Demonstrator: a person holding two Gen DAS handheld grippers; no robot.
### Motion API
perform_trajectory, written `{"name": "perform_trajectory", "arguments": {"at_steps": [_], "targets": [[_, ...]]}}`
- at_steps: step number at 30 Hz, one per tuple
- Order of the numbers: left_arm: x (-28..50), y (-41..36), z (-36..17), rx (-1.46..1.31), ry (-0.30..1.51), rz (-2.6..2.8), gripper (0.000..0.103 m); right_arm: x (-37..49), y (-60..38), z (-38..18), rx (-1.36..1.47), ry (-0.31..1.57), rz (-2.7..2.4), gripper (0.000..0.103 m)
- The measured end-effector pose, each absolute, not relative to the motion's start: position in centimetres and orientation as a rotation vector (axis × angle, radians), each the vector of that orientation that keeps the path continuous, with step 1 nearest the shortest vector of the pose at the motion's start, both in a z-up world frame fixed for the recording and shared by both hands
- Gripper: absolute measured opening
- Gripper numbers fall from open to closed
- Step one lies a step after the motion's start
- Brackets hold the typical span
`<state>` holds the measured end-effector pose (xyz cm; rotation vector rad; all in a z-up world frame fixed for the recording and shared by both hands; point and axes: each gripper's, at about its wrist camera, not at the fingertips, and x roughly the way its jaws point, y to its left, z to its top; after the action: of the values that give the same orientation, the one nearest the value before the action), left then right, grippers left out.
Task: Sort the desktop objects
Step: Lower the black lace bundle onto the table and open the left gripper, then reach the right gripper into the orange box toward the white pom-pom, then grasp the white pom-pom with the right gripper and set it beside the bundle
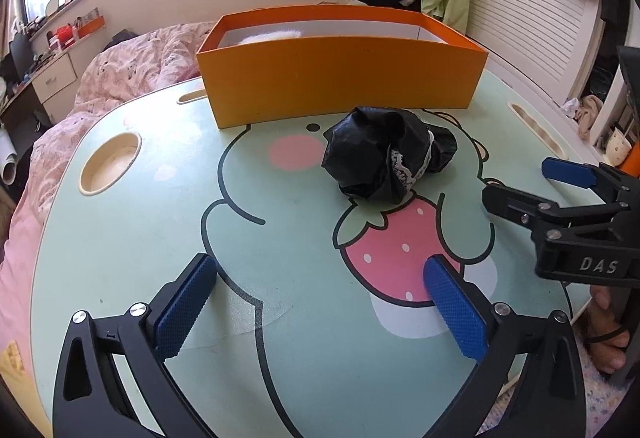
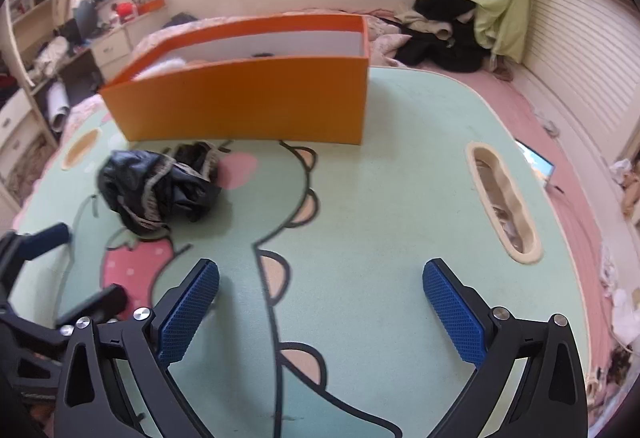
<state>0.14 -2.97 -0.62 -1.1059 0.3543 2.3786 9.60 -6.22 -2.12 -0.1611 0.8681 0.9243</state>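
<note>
My left claw and right claw both gape empty, because the crumpled black garment still lies on the desk at twelve o'clock, just short of the orange box.

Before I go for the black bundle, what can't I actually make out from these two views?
- Orange box contents: in both views its front wall hides all but something white and fluffy.
- Black bundle: crumpled, with lace trim; what it is stays unclear; blurred in the right wrist view.
- Left gripper: blurred and cut by the right view's edge.
</note>
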Motion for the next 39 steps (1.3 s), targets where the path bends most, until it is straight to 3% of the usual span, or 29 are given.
{"name": "perform_trajectory", "arguments": {"at_steps": [5,9,11,13,21,22,23,27,29,39], "targets": [[0.2,-3.1,-0.8,-1.104,0.356,2.376,0.103,9.4,-3.9,4.7,-0.100,0.748,1.042,0.094],[0.2,-3.0,-0.7,-1.104,0.359,2.372,0.103,11.7,3.3,7.8,-0.057,0.870,1.217,0.087],[0.2,-3.0,-0.7,-1.101,0.359,2.370,0.103,13.6,7.4,7.5,-0.044,0.983,1.244,0.074],[0.2,-3.0,-0.6,-1.100,0.360,2.369,0.103,15.3,10.7,6.5,-0.028,1.074,1.219,0.067],[0.3,-3.0,-0.5,-1.095,0.357,2.361,0.103,15.7,15.5,4.0,-0.141,1.086,1.137,0.065],[0.3,-3.0,-0.5,-1.094,0.357,2.361,0.103,15.4,15.5,4.0,-0.176,1.063,1.134,0.057],[0.3,-3.0,-0.5,-1.094,0.358,2.360,0.103,15.0,15.5,4.1,-0.208,1.043,1.137,0.039],[0.2,-3.1,-0.4,-1.093,0.359,2.357,0.103,15.2,14.5,4.2,-0.196,1.042,1.151,0.032],[0.2,-3.1,-0.4,-1.092,0.360,2.355,0.103,16.2,13.0,4.9,-0.115,1.054,1.165,0.001],[0.2,-3.1,-0.3,-1.089,0.367,2.351,0.103,16.9,4.4,10.6,0.015,0.897,1.141,0.001]]}}
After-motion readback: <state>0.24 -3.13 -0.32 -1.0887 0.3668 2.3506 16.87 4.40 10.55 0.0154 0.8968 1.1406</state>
